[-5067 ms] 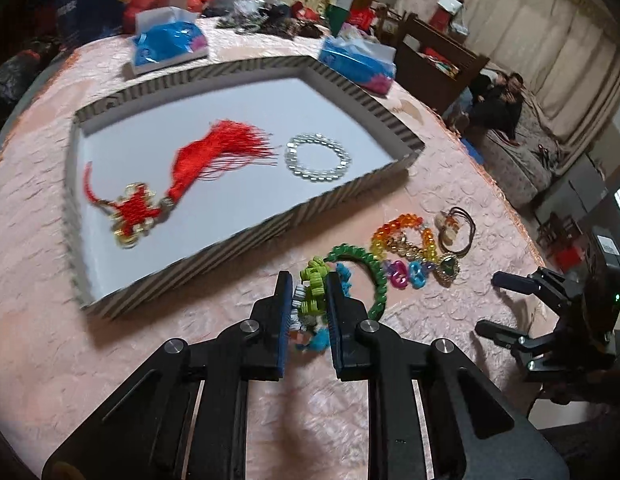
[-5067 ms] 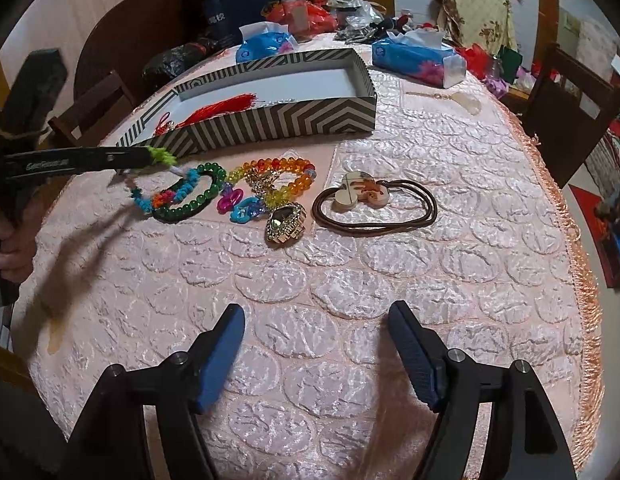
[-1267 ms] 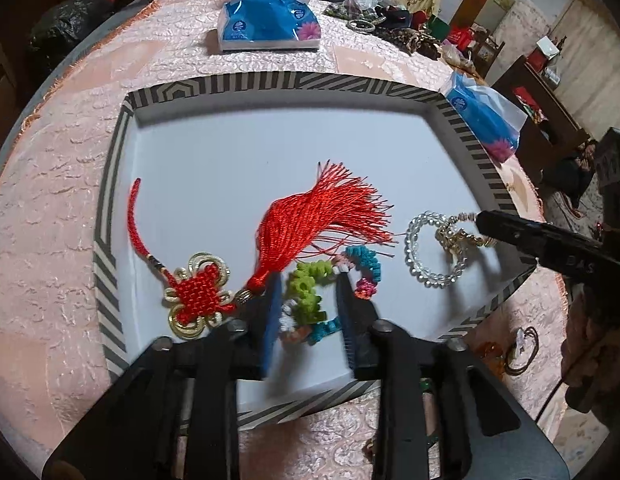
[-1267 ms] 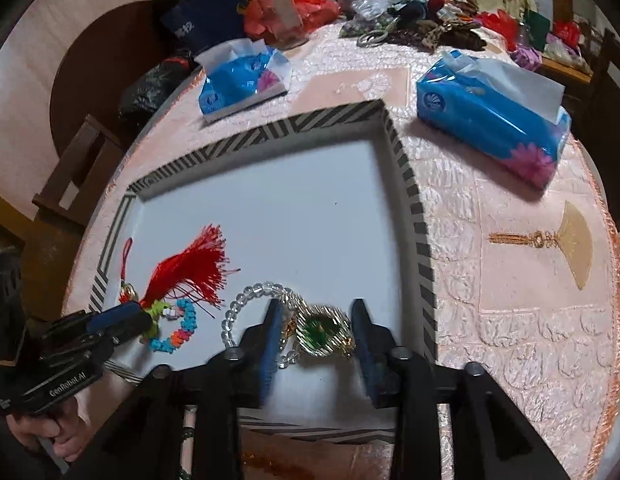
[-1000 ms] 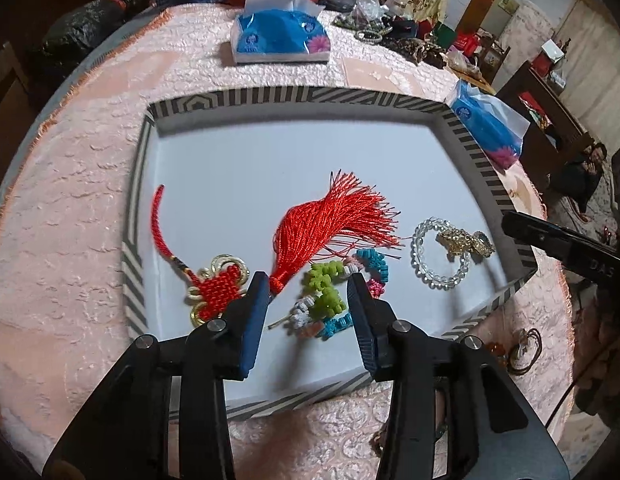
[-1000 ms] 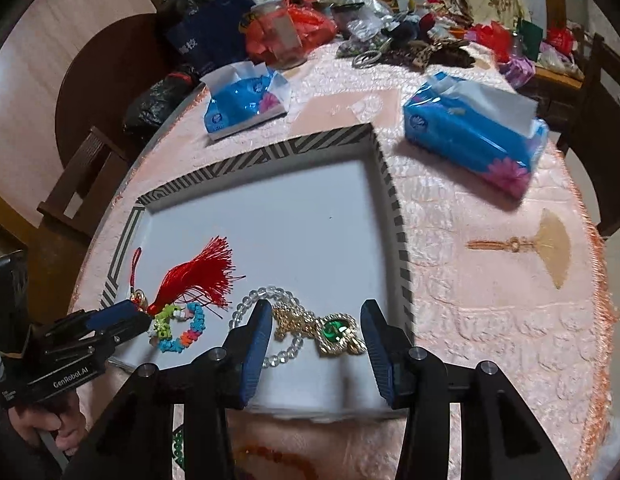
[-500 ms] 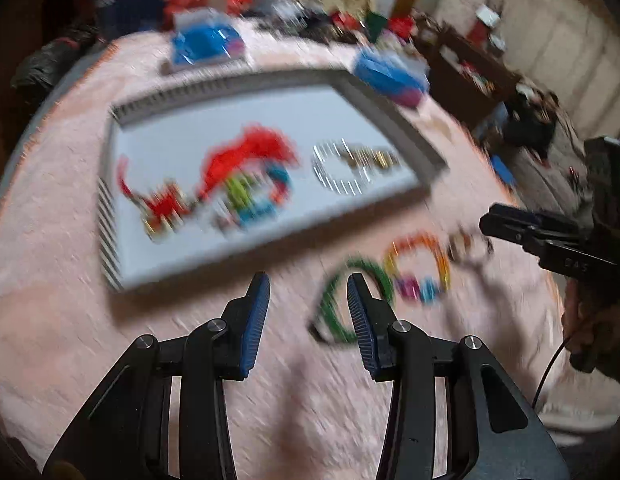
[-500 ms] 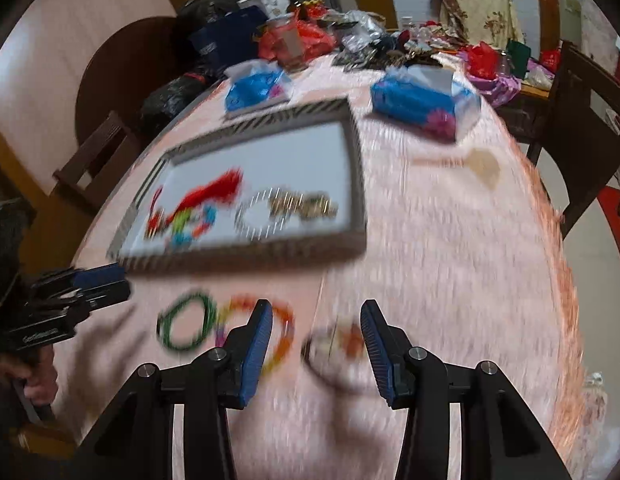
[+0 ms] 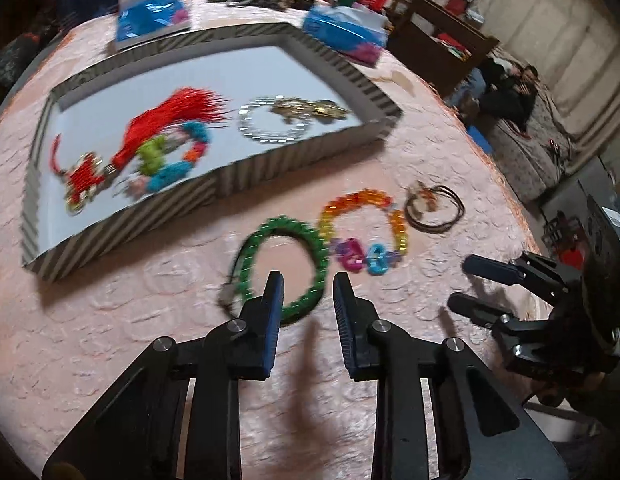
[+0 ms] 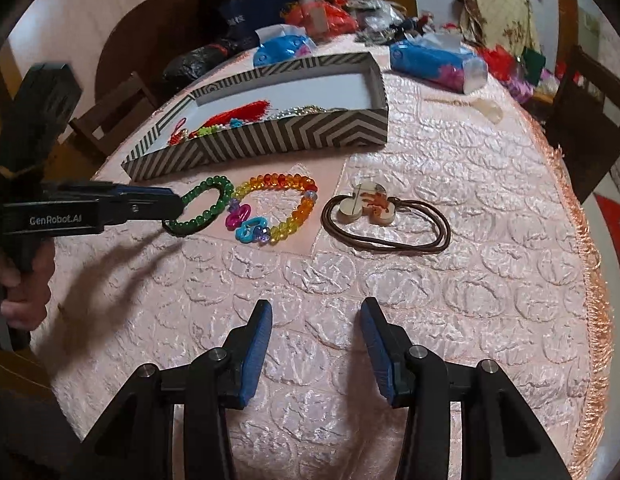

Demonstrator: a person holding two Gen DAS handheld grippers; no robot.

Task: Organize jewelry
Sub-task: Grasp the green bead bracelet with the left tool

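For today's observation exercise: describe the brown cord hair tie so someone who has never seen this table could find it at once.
Start at the striped tray on the pink tablecloth. Three pieces lie in a row on the cloth in front of it: a green bead bracelet, a rainbow bead bracelet, then the hair tie. It alone has no beads: thin brown loops with a pale mouse-shaped charm.

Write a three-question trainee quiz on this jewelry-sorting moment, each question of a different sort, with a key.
1. True or false: the green bead bracelet already lies inside the striped box.
2. Multiple choice: on the tablecloth, the rainbow bead bracelet lies between the green one and which item? A) blue tissue pack B) brown cord hair tie C) red tassel
3. Fill in: both the left gripper and the right gripper have their jaws ____.

Key: 1 false; 2 B, the brown cord hair tie; 3 open.
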